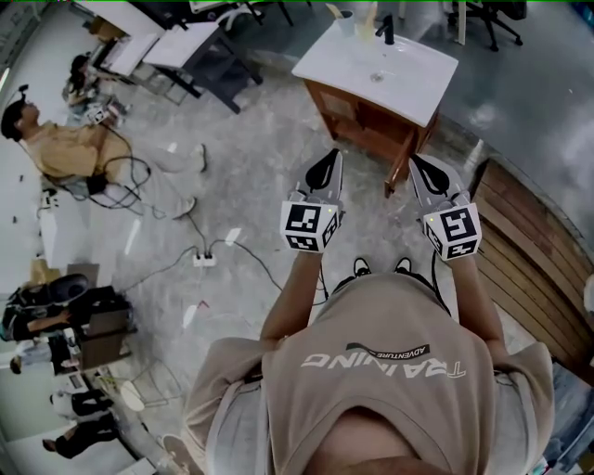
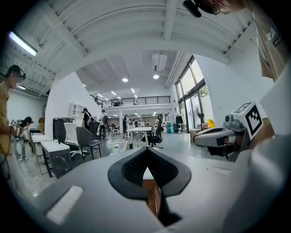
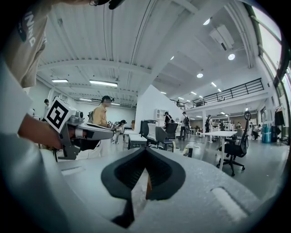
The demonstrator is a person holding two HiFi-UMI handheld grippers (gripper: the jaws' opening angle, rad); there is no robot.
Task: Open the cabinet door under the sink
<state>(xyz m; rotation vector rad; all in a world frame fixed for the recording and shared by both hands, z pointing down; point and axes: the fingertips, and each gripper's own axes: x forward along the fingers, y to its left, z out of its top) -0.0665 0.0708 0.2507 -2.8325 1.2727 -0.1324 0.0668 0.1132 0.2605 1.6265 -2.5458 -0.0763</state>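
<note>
Nearest to the camera is the person's beige shirt [image 1: 390,371], seen from above, and both arms reach out from it toward the far side. The left gripper [image 1: 325,160] is held level, and its dark jaws are pressed together with nothing between them. The right gripper [image 1: 419,165] is just beside it on the right, also level; its jaws meet at the tips and pinch nothing. Each gripper carries its marker cube near the hand. Just beyond the two tips stands the wooden cabinet [image 1: 364,116] with the white sink top [image 1: 376,60] and a black faucet [image 1: 386,28] at the far edge. The cabinet door [image 1: 355,111] faces the person, and neither gripper touches it. A narrow wooden piece [image 1: 400,174] stands out at the near right corner of the cabinet, close to the right gripper; I cannot tell what it is. On the grey floor to the left lies a white power strip [image 1: 204,260] with cables, and farther left a person [image 1: 74,148] sits low on the floor. At the right is wooden decking [image 1: 529,250].
</note>
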